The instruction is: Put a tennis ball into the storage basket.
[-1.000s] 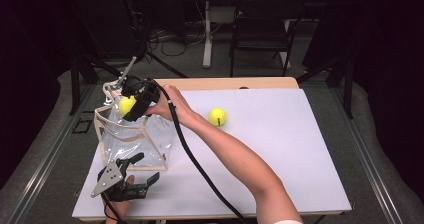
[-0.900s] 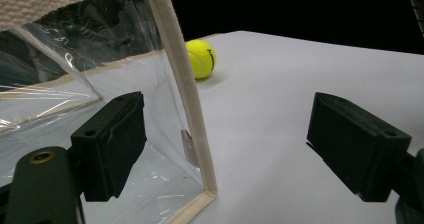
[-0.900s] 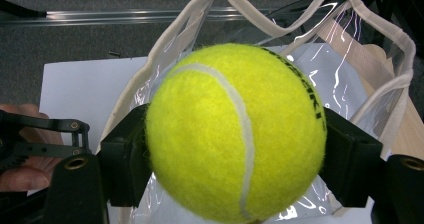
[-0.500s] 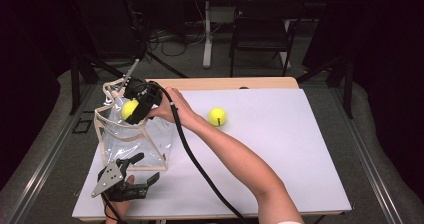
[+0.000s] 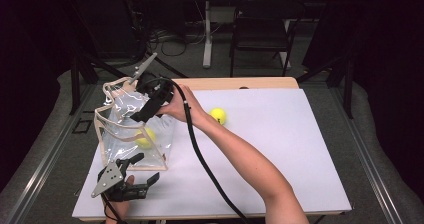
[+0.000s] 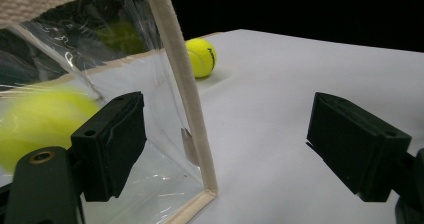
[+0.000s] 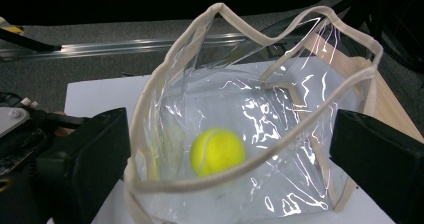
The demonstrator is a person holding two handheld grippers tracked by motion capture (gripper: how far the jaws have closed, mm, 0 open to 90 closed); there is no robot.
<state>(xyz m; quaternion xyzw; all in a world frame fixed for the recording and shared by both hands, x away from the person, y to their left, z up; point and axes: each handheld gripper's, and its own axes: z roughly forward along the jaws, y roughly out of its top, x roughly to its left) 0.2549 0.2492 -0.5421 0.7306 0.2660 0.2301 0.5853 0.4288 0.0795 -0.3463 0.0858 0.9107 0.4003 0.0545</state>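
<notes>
Over the clear bag (image 5: 131, 129), the right claw (image 5: 150, 101) had just been opening and stood wide with nothing between its jaws, the tennis ball (image 7: 217, 151) now lying inside, leaving the second ball (image 5: 218, 115) on the bench (image 5: 280, 149), while the left claw (image 5: 131, 176) gaped at the bag's corner.

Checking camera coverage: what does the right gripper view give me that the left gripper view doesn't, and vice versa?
Right gripper view alone: the clear bag's open mouth from above, with the tennis ball sharp on its bottom. Left gripper view alone: a second tennis ball out on the white table, and the bag's upright corner seam. Shared: the bag and the ball inside it, blurred through the plastic in the left one.
</notes>
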